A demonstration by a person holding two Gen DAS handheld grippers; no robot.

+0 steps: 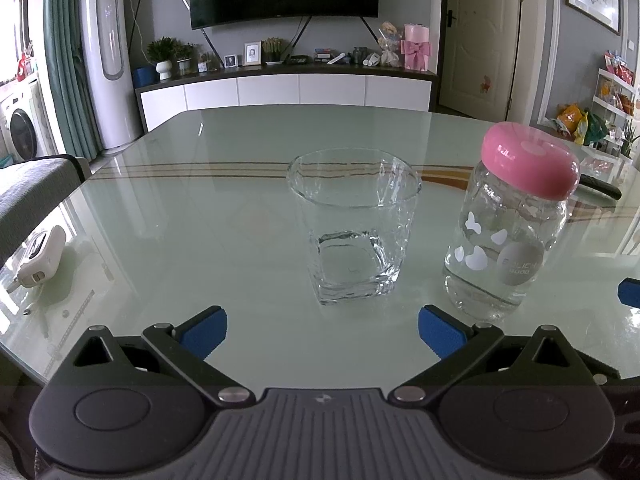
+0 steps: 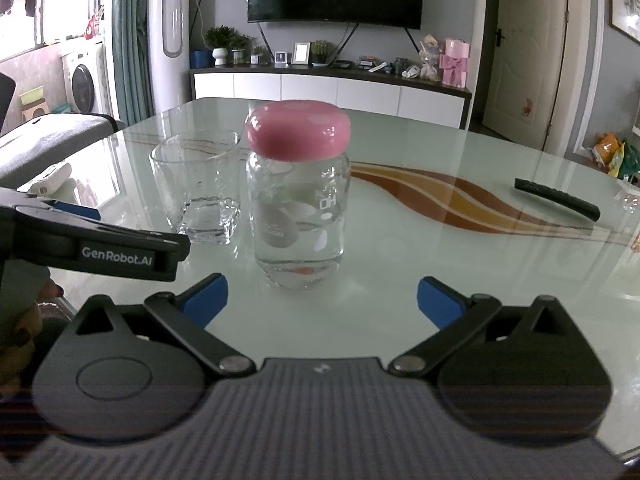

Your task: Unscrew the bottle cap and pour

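A clear glass bottle (image 1: 506, 240) with a pink cap (image 1: 530, 160) stands upright on the glass table, with a little water at its bottom. A clear tumbler (image 1: 354, 228) stands to its left. In the right wrist view the bottle (image 2: 298, 216) and its pink cap (image 2: 298, 130) are just ahead, the tumbler (image 2: 200, 188) behind left. My left gripper (image 1: 322, 330) is open and empty, short of the tumbler. My right gripper (image 2: 322, 300) is open and empty, short of the bottle. The left gripper's body (image 2: 92, 248) shows at the left of the right wrist view.
A white device (image 1: 40, 258) lies at the table's left edge. A black remote (image 2: 558, 198) lies at the right of the table (image 2: 440, 240). A grey chair (image 1: 32, 188) stands at the left. A TV cabinet stands beyond the table.
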